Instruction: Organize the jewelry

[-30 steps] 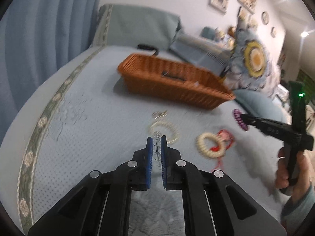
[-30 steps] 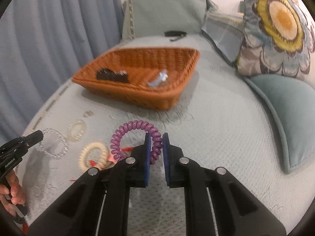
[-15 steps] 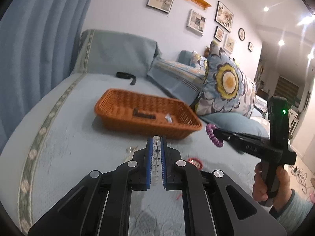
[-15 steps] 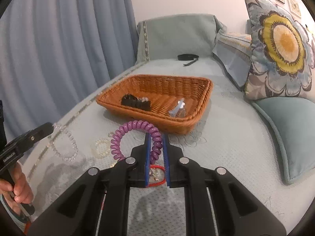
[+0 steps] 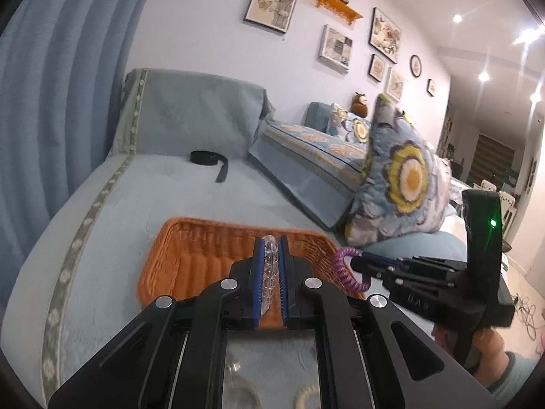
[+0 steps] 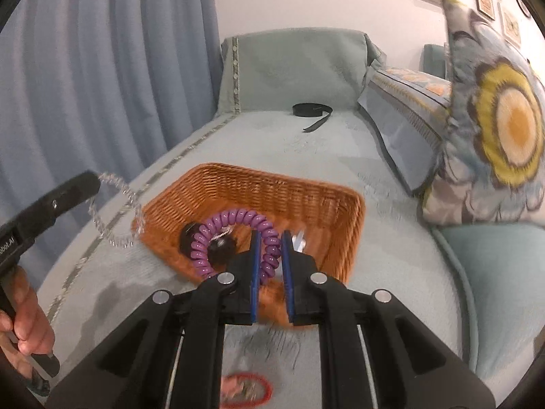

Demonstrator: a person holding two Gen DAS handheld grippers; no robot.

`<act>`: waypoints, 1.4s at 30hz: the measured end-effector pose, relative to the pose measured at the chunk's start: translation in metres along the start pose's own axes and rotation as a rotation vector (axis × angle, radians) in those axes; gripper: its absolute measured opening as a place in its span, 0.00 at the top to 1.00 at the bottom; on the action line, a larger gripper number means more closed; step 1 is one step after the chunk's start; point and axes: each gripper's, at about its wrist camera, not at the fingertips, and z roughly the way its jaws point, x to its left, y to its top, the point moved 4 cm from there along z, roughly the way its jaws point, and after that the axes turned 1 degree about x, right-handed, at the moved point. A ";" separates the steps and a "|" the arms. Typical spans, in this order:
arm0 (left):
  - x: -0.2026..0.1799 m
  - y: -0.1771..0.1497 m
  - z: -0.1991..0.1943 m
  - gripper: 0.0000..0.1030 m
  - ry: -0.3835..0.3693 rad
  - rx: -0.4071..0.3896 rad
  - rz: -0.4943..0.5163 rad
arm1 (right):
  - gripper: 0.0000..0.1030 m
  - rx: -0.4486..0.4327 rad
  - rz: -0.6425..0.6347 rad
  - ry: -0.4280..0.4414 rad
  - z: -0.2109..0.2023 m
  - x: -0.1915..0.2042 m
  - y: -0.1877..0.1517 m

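The left claw [image 5: 269, 255] is clenched on a clear beaded bracelet [image 5: 269, 272], whose loop hangs in the air beside the near left corner of the orange wicker basket [image 6: 272, 191] in the right wrist view. The right claw [image 6: 270, 255] grips a purple spiral hair tie [image 6: 235, 225], held above the basket's near edge. Inside the basket lie a dark hair accessory [image 6: 218, 247] and a pale clip, partly hidden. The basket sits on a blue-green bed cover [image 6: 340, 156]; a red ring [image 6: 252, 390] lies on the cover below the right claw.

Two wrist fisheye cameras look forward along their fingers, close above a pale blue sofa, sharing the orange wicker basket [image 5: 190, 252] [image 6: 306, 191].
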 end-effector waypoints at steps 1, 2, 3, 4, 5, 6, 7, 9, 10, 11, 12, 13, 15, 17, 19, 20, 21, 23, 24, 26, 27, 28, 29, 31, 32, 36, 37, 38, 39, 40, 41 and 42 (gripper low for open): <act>0.004 0.003 0.010 0.95 0.008 0.007 -0.004 | 0.91 0.011 0.003 -0.005 0.009 -0.001 0.004; 0.008 0.006 0.019 0.95 0.014 0.014 -0.009 | 0.91 0.025 0.010 -0.003 0.018 -0.002 0.007; 0.014 0.007 0.027 0.95 0.026 0.022 -0.016 | 0.91 0.050 0.027 0.004 0.029 -0.004 0.010; 0.020 0.008 0.039 0.95 0.036 0.035 -0.027 | 0.90 0.073 0.042 0.012 0.039 -0.006 0.011; 0.027 0.007 0.048 0.95 0.044 0.049 -0.041 | 0.90 0.099 0.059 0.018 0.049 -0.008 0.011; 0.033 0.006 0.057 0.95 0.053 0.064 -0.052 | 0.90 0.135 0.076 0.020 0.063 -0.011 0.011; 0.039 0.003 0.067 0.95 0.062 0.085 -0.060 | 0.90 0.160 0.085 0.019 0.072 -0.012 0.009; 0.047 -0.005 0.079 0.95 0.077 0.116 -0.066 | 0.90 0.210 0.104 0.008 0.090 -0.017 0.005; 0.051 -0.011 0.085 0.95 0.081 0.138 -0.070 | 0.90 0.221 0.109 0.000 0.095 -0.017 0.003; 0.053 -0.015 0.089 0.95 0.085 0.152 -0.073 | 0.90 0.236 0.115 -0.006 0.100 -0.019 0.002; 0.055 -0.018 0.091 0.94 0.084 0.161 -0.078 | 0.90 0.244 0.121 -0.005 0.103 -0.020 0.001; 0.057 -0.022 0.093 0.94 0.082 0.173 -0.084 | 0.90 0.252 0.127 0.001 0.105 -0.020 0.000; 0.060 -0.027 0.095 0.94 0.074 0.190 -0.099 | 0.89 0.257 0.141 0.003 0.105 -0.021 -0.001; 0.063 -0.030 0.089 0.87 0.057 0.195 -0.126 | 0.84 0.262 0.162 0.027 0.102 -0.022 -0.001; 0.061 -0.028 0.077 0.76 0.050 0.169 -0.131 | 0.68 0.248 0.174 0.025 0.096 -0.023 0.000; 0.059 -0.026 0.070 0.69 0.045 0.154 -0.130 | 0.60 0.234 0.175 0.022 0.091 -0.024 0.000; 0.058 -0.025 0.060 0.61 0.039 0.138 -0.129 | 0.53 0.217 0.172 0.024 0.085 -0.023 0.000; 0.053 -0.022 0.045 0.60 0.037 0.116 -0.123 | 0.54 0.195 0.167 0.032 0.070 -0.020 0.000; 0.049 -0.021 0.034 0.60 0.035 0.103 -0.114 | 0.54 0.185 0.166 0.039 0.063 -0.018 0.001; 0.042 -0.021 0.015 0.58 0.032 0.083 -0.101 | 0.54 0.148 0.155 0.052 0.042 -0.014 0.000; 0.038 -0.021 0.007 0.58 0.028 0.074 -0.096 | 0.54 0.122 0.139 0.054 0.025 -0.010 -0.003; 0.034 -0.023 -0.005 0.58 0.023 0.063 -0.089 | 0.54 0.106 0.127 0.054 0.014 -0.007 -0.005; 0.029 -0.025 -0.015 0.58 0.018 0.054 -0.084 | 0.54 0.087 0.114 0.052 0.001 -0.003 -0.010; 0.022 -0.032 -0.035 0.58 0.013 0.038 -0.084 | 0.54 0.059 0.100 0.052 -0.021 0.001 -0.019; 0.019 -0.036 -0.043 0.58 0.012 0.034 -0.085 | 0.54 0.049 0.095 0.055 -0.031 0.003 -0.026; 0.013 -0.060 -0.071 0.58 0.023 0.042 -0.109 | 0.54 0.031 0.077 0.038 -0.057 0.007 -0.054; 0.013 -0.066 -0.075 0.58 0.022 0.049 -0.115 | 0.54 0.032 0.069 0.034 -0.060 0.008 -0.061; 0.013 -0.074 -0.077 0.58 0.024 0.058 -0.123 | 0.54 0.036 0.064 0.030 -0.062 0.009 -0.069; 0.014 -0.079 -0.078 0.58 0.027 0.066 -0.129 | 0.54 0.040 0.062 0.028 -0.061 0.008 -0.075; 0.014 -0.088 -0.077 0.58 0.030 0.082 -0.137 | 0.54 0.047 0.064 0.026 -0.060 0.007 -0.084; 0.016 -0.094 -0.075 0.58 0.030 0.094 -0.143 | 0.54 0.056 0.069 0.028 -0.057 0.006 -0.092; 0.018 -0.099 -0.073 0.58 0.032 0.103 -0.148 | 0.54 0.064 0.075 0.031 -0.054 0.004 -0.098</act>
